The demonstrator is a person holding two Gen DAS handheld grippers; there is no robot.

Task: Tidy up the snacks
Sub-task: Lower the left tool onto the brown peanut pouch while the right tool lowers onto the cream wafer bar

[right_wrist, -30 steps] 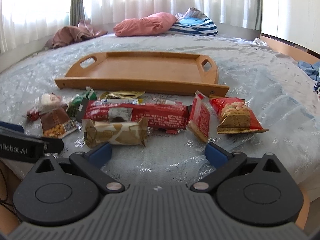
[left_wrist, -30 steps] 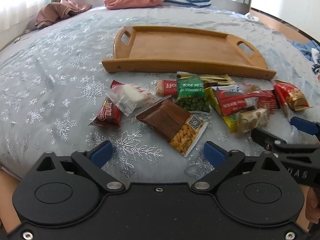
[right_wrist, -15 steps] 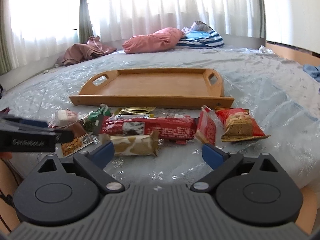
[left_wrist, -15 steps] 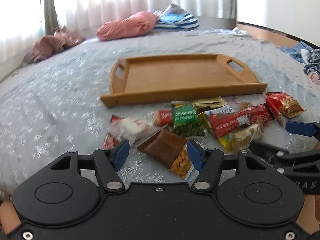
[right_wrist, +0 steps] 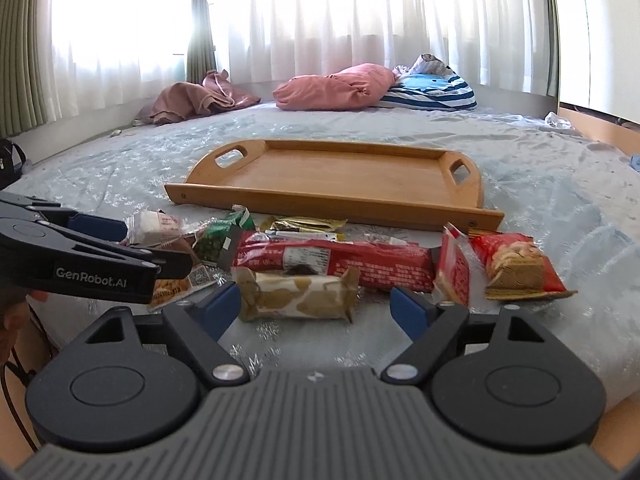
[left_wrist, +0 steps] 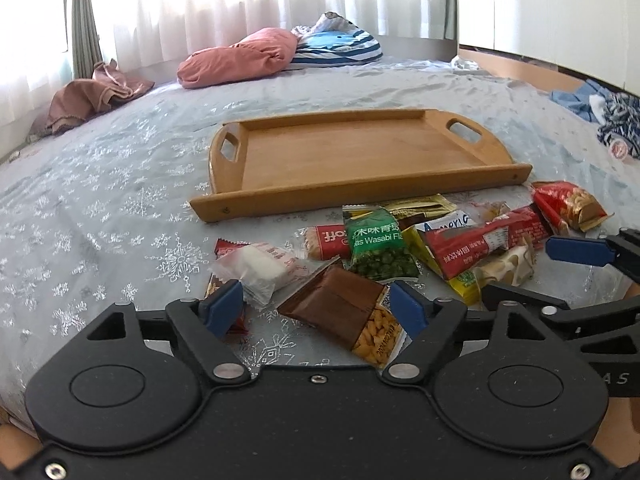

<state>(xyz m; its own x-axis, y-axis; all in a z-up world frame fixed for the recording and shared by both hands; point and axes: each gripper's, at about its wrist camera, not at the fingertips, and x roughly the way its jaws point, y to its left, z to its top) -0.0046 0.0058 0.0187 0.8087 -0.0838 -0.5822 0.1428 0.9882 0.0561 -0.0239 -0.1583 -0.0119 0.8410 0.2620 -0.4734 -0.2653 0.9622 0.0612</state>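
Observation:
A pile of snack packets lies on the pale blue bedspread in front of an empty wooden tray (left_wrist: 360, 152) (right_wrist: 332, 168). My left gripper (left_wrist: 316, 312) is open and its jaws are opening. A brown peanut packet (left_wrist: 340, 312) lies between the pads, untouched. Beside it are a white packet (left_wrist: 264, 264) and a green wasabi-pea packet (left_wrist: 376, 248). My right gripper (right_wrist: 314, 312) is open and its jaws are closing. A beige-and-gold bar (right_wrist: 296, 294) lies just ahead between the pads, apart from them. Behind it lie a long red bar (right_wrist: 332, 258) and a red biscuit packet (right_wrist: 516, 264).
A pink pillow (left_wrist: 240, 60), a striped pillow (left_wrist: 336, 48) and a brown cloth (left_wrist: 88, 96) lie at the far side of the bed, under white curtains. Clothes (left_wrist: 612, 120) lie at the right edge. The bed's near edge is right under both grippers.
Both views have tilted up, showing more of the curtains. The left jaws narrowed around the peanut packet, then widened again. The right jaws have come in a little.

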